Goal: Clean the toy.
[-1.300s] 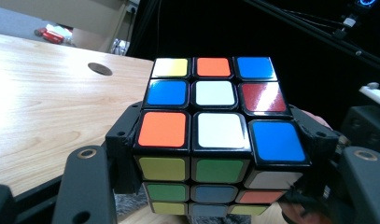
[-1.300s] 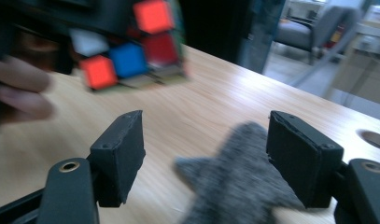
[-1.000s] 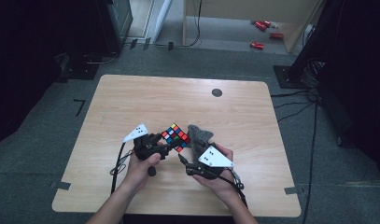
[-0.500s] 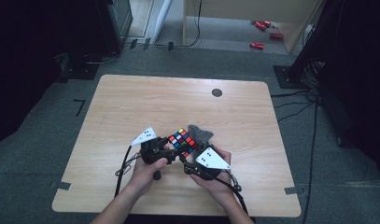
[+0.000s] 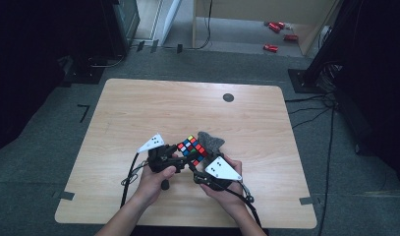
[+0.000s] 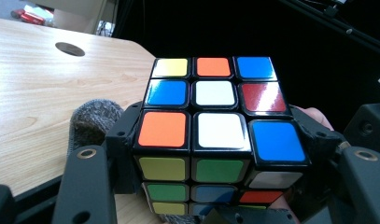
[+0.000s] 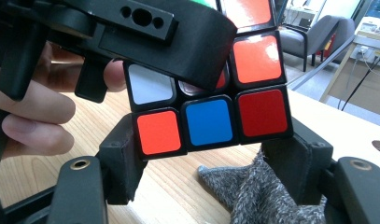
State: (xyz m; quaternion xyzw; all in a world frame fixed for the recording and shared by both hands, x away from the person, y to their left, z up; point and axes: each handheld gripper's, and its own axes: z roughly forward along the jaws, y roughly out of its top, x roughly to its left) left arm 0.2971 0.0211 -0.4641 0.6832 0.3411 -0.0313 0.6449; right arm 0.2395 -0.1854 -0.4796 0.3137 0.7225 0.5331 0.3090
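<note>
Both grippers are clamped on the same puzzle cube point(image 5: 191, 148), held up just above the near part of the table point(image 5: 138, 113) — left gripper point(image 5: 169, 156) squeezing one layer, right gripper point(image 5: 195, 169) with its jaws just closing onto the bottom row, pads against both sides. Looks like a setup for twisting a layer, one side bracing. Right behind the cube there's a grey knitted cloth point(image 5: 210, 141) — close enough to snag. Farther off, a dark round grommet point(image 5: 228, 97).
</note>
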